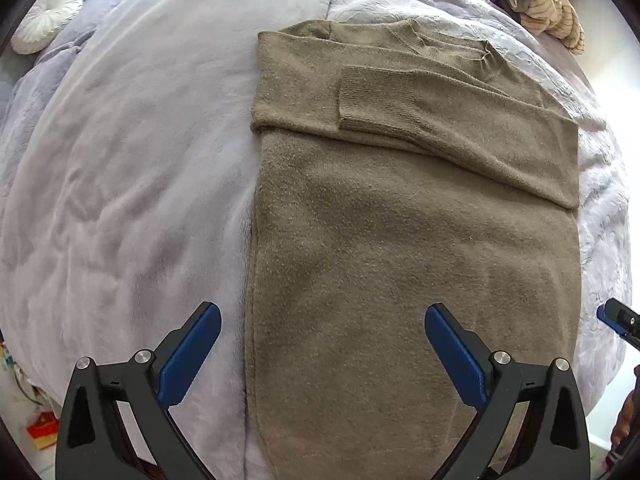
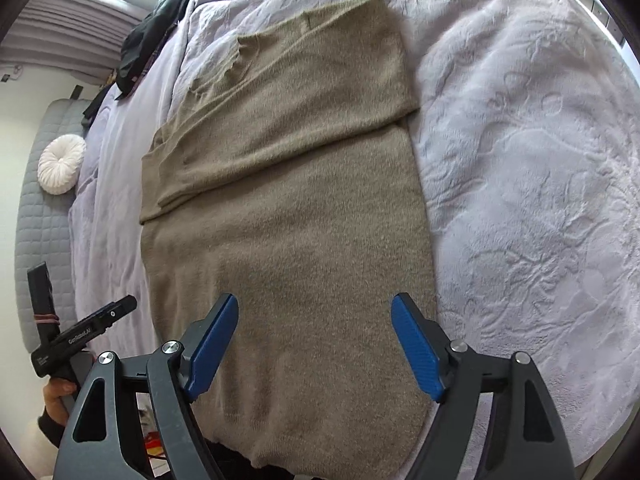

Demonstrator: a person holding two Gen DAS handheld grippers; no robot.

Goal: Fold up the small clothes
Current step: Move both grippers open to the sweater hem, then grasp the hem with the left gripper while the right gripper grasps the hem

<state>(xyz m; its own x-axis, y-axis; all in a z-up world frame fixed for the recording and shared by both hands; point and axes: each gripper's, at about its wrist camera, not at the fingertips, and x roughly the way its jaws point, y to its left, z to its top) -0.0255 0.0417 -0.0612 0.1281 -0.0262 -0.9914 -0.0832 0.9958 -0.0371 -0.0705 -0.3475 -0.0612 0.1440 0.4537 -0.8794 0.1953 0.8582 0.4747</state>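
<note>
A tan knit sweater (image 1: 400,220) lies flat on a lilac bedspread (image 1: 140,160), collar at the far end, both sleeves folded across the chest. It also shows in the right wrist view (image 2: 288,208). My left gripper (image 1: 322,320) is open and empty above the sweater's near left edge, near the hem. My right gripper (image 2: 314,312) is open and empty above the near right part of the sweater. The right gripper's tip shows at the right edge of the left view (image 1: 618,322). The left gripper shows at the lower left of the right view (image 2: 80,336).
A round white cushion (image 1: 46,18) lies at the far left of the bed. A striped beige garment (image 1: 536,0) is heaped at the far right. Dark clothes (image 2: 156,40) lie near the head of the bed. A grey quilted headboard (image 2: 36,216) stands beyond.
</note>
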